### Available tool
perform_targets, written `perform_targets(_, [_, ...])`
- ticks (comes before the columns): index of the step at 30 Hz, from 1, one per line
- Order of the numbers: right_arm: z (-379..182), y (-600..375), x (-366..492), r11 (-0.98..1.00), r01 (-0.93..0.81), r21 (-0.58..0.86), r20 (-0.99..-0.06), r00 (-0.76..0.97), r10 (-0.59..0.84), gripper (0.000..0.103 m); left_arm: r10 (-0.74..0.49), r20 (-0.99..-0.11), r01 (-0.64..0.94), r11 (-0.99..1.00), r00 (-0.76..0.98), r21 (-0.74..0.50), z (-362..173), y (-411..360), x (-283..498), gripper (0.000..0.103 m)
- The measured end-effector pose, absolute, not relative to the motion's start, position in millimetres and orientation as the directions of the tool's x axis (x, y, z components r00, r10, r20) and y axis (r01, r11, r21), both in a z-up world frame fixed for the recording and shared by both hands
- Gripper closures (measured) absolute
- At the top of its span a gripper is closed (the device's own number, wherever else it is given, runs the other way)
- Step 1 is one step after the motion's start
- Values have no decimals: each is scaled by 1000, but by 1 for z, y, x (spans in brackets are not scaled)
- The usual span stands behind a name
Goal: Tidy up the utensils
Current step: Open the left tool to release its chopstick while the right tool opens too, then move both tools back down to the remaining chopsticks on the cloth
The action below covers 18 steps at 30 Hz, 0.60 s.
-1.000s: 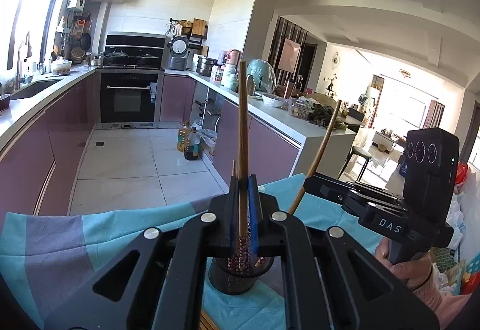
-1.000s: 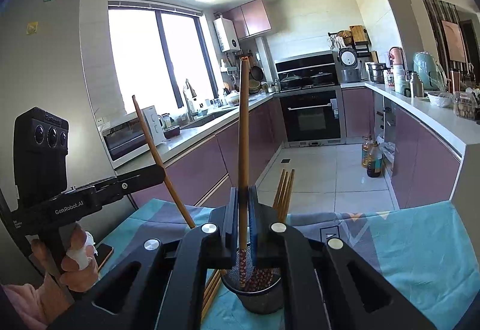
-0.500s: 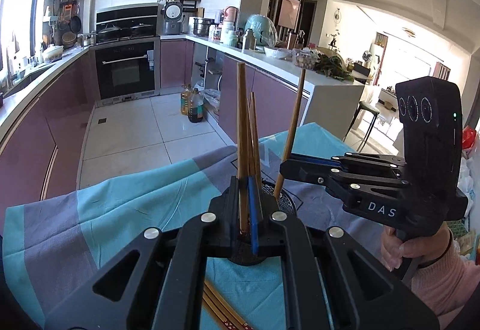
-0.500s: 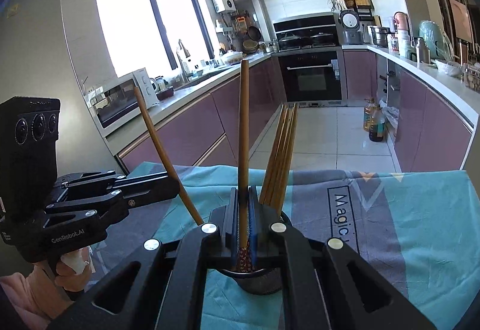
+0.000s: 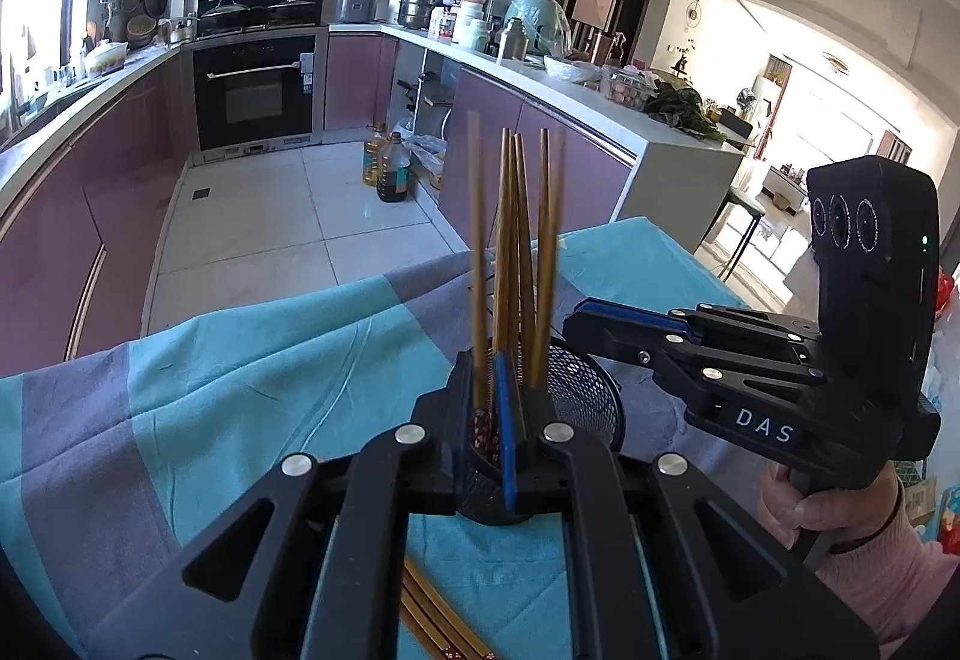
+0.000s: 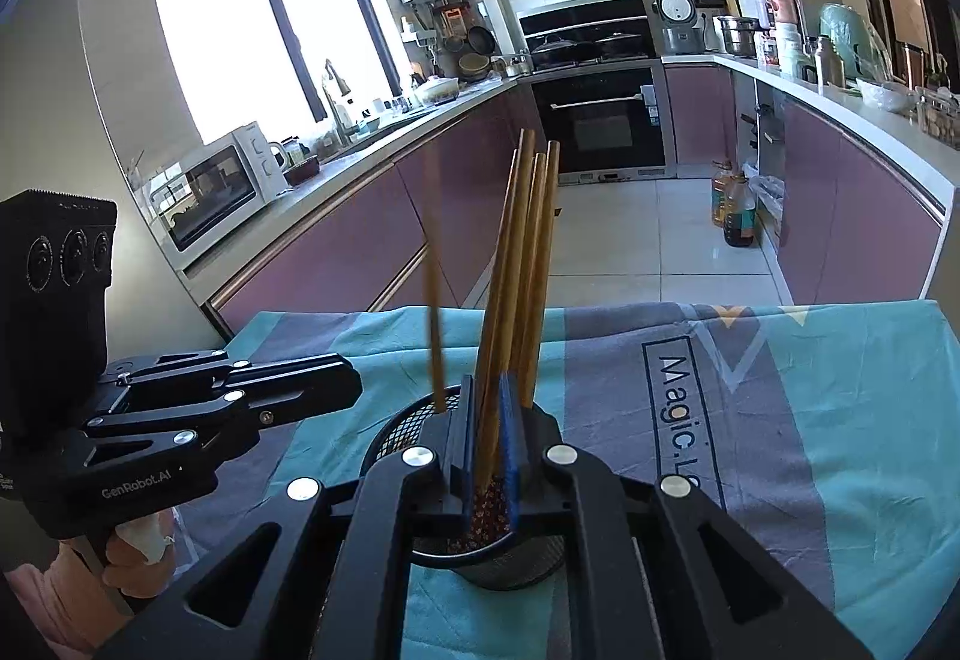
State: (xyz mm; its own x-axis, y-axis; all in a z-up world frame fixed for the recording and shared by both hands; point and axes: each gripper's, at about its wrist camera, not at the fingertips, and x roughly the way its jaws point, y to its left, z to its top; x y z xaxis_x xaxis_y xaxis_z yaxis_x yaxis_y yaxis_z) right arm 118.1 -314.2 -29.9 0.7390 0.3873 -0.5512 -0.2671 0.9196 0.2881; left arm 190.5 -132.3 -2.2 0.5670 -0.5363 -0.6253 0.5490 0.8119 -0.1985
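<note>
Chopsticks: tan-brown shafts; lower ends dark with a small red floral print; holder: black wire mesh; tablecloth: teal and grey-purple blocks, dark lettering, yellow and white triangles; left gripper and right gripper: black, blue pads; cabinets: mauve.

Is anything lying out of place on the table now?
Yes. A few chopsticks lie flat on the blue cloth beside the mesh holder, while the others stand upright in it.
</note>
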Motion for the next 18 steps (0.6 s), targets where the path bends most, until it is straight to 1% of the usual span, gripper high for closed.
perform_targets(5, [-32, -315, 117, 920, -262, 293, -550, 740, 386, 94, -530, -606, 537, 821, 593, -193, 0, -125, 186, 93])
perform_targets(7, [-32, -315, 114, 919, -264, 294, -547, 742, 388, 92, -525, -590, 524, 830, 613, -194, 0, -117, 182, 87])
perform_targets(9, [-31, -314, 111, 919, -267, 291, -543, 745, 388, 88, -514, -576, 513, 839, 636, -182, 0, -110, 172, 86])
perform_targets(11, [-29, -313, 104, 915, -281, 290, -532, 748, 398, 84, -500, -563, 501, 849, 658, -169, 1, -101, 161, 82])
perform_targets(13, [-25, -310, 94, 907, -308, 287, -515, 749, 417, 81, -481, -557, 485, 861, 677, -155, 1, -91, 153, 74])
perform_targets(15, [-22, -305, 82, 899, -343, 273, -500, 747, 437, 75, -464, -552, 466, 872, 693, -148, -2, -79, 145, 69])
perform_targets(18, [-18, -298, 64, 885, -392, 252, -488, 738, 466, 71, -429, -562, 436, 890, 707, -130, -10, -65, 136, 68])
